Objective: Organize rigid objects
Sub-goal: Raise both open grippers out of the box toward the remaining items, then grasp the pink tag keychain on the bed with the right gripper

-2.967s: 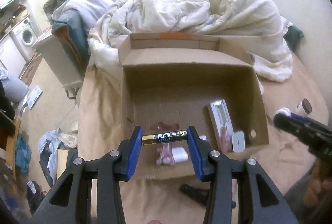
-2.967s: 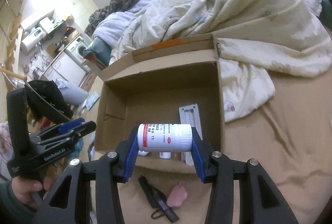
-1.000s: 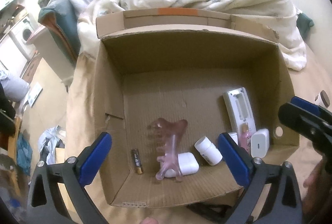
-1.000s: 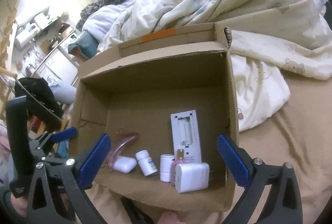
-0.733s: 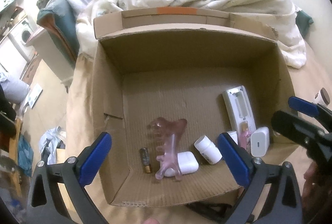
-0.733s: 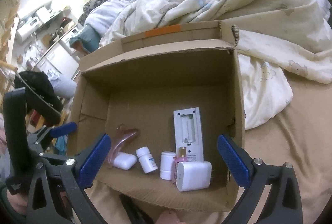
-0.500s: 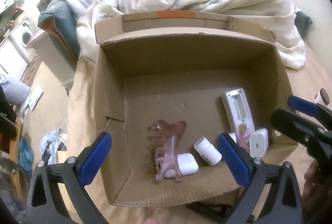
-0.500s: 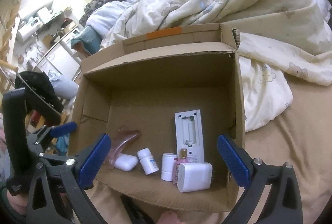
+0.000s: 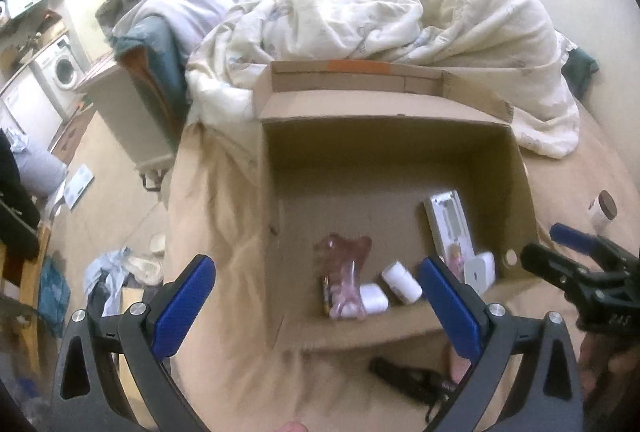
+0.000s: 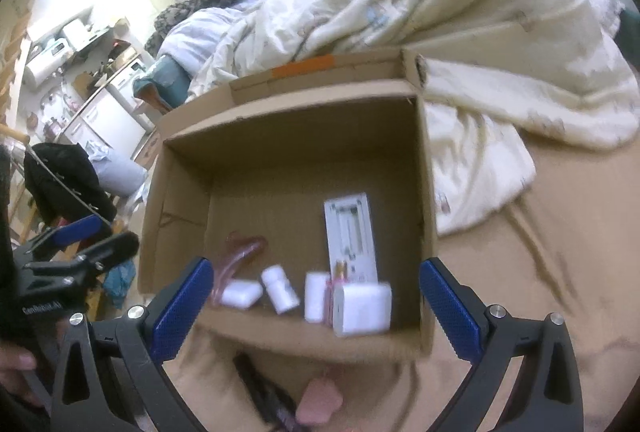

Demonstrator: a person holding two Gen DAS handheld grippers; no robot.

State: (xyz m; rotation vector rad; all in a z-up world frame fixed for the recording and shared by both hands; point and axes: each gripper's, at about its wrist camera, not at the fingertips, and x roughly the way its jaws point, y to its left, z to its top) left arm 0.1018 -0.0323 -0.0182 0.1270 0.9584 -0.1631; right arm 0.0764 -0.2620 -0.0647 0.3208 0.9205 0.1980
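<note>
An open cardboard box [image 9: 396, 160] [image 10: 280, 136] stands on the tan bed sheet. Inside lie a white remote [image 9: 448, 224] [image 10: 352, 236], a pink comb-like piece [image 9: 344, 264] [image 10: 240, 252], a white pill bottle [image 9: 401, 282] [image 10: 280, 289], a white case [image 9: 374, 297] [image 10: 241, 294], a white charger [image 9: 478, 270] [image 10: 362, 308] and a battery [image 9: 327, 292]. My left gripper [image 9: 316, 306] is open and empty in front of the box. My right gripper [image 10: 316, 308] is open and empty over the box's near edge.
A black strap-like object [image 9: 412, 378] [image 10: 264, 396] and a pink item [image 10: 320, 404] lie on the sheet in front of the box. A brown-capped jar [image 9: 602, 210] stands right of the box. A rumpled duvet [image 9: 380, 20] lies behind it.
Both grippers let go of the battery and pill bottle, which now lie in the box, and have pulled back from it. The battery has rolled against the pink piece.
</note>
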